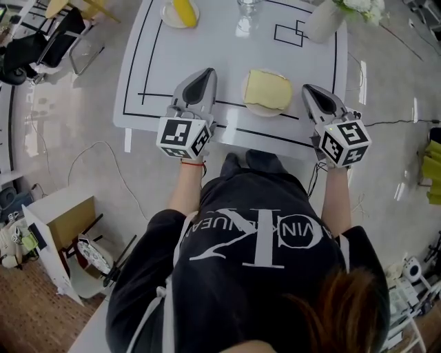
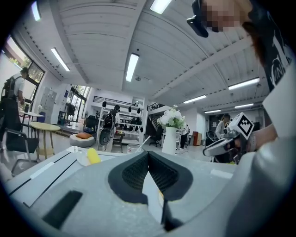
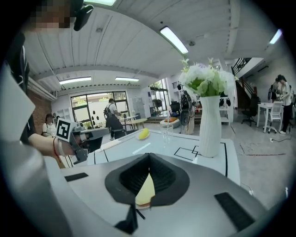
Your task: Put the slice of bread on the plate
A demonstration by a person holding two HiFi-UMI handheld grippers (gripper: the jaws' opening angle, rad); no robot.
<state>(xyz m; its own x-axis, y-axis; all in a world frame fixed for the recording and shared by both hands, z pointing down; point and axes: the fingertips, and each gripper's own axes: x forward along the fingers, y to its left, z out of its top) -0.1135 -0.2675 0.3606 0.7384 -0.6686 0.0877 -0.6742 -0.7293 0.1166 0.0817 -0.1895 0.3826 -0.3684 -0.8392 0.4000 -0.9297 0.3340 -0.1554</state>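
Note:
The pale yellow slice of bread (image 1: 269, 89) lies flat on a small white plate (image 1: 256, 108) near the front of the white table. My left gripper (image 1: 204, 73) hovers just left of the plate, jaws together and empty. My right gripper (image 1: 307, 89) hangs just right of the plate, also shut with nothing in it. In the right gripper view the jaws (image 3: 149, 156) meet at the tip, and the bread (image 3: 145, 192) shows through the gap below them. The left gripper view shows its jaws (image 2: 148, 153) pressed together.
A banana on a plate (image 1: 183, 10) and a glass (image 1: 248, 8) stand at the table's far side, with a white vase of flowers (image 1: 324, 19) at the far right. The table's front edge (image 1: 227, 134) is close to the person's body. Cables lie on the floor.

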